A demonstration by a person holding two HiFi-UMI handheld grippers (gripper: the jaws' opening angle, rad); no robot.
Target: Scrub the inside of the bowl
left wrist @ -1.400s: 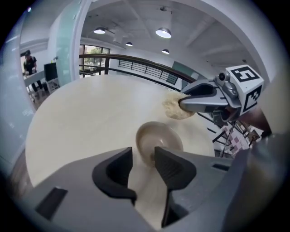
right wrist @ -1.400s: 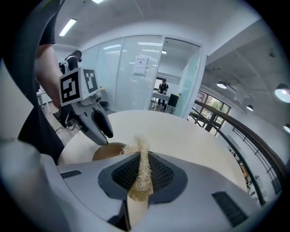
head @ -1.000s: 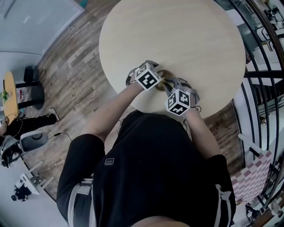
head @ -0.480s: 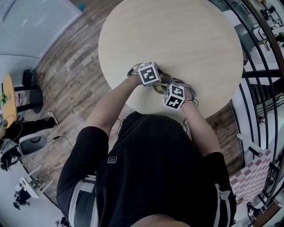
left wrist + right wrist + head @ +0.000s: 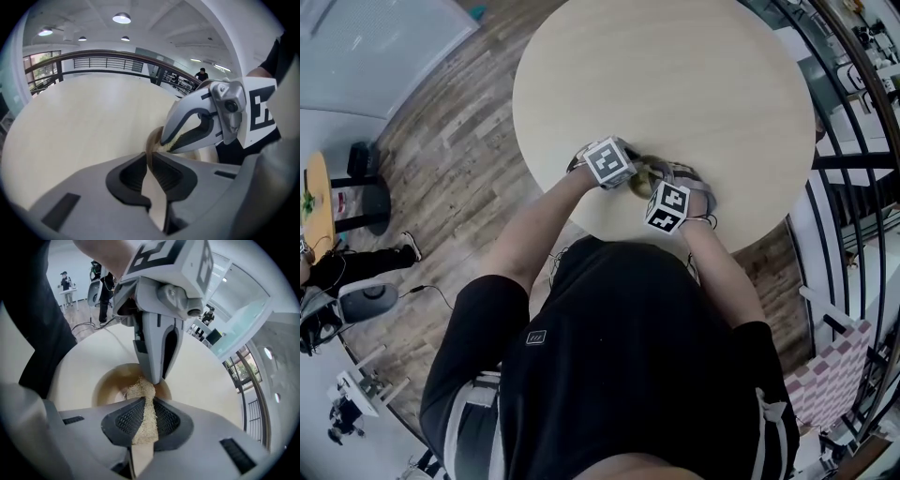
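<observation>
While right gripper [image 5: 144,404] clamps scrubber [image 5: 139,390], bowl [image 5: 108,379] half hidden

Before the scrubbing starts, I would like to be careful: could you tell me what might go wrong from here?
1. The left gripper, its jaws just closed, pinches only the thin rim of the bowl; scrubbing force could twist the bowl free.
2. The bowl sits near the near edge of the table, so a slip might push it off.
3. The right gripper clamps the scrubber by a narrow strip; it may pull out.

Table [image 5: 675,84] bare beyond the bowl [image 5: 110,380]; the person's torso [image 5: 628,356] crowds its near edge.
</observation>
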